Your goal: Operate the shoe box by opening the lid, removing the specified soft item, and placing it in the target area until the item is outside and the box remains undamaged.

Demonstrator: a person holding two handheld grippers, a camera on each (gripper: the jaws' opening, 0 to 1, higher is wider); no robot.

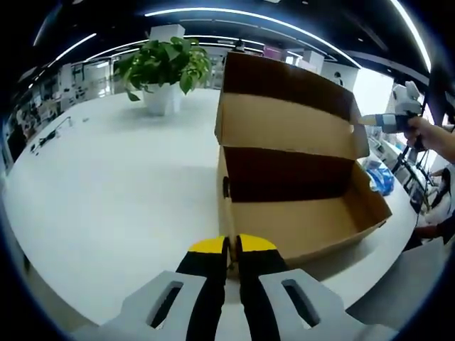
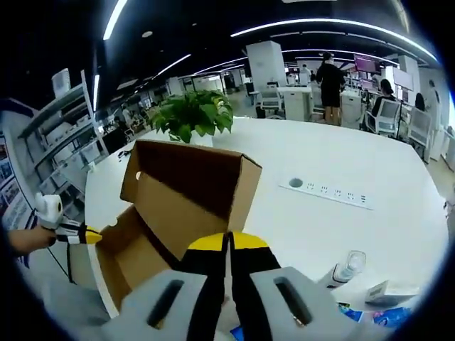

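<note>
one box (image 1: 298, 213), lid (image 1: 284, 106) up, stands on white table (image 1: 106, 185), plant (image 1: 163, 64) beyond; inside looks bare, soft item not seen. left gripper (image 1: 232, 249) and right gripper (image 2: 229, 245): jaws closed, holding nothing, both near the box. opening done; whether removal is done, cannot tell.

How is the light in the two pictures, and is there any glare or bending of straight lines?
Left gripper view: even ceiling light, the shoe box interior shadowed, table bright white. Right gripper view: ceiling strips curve from fisheye distortion, the table slightly washed out.
</note>
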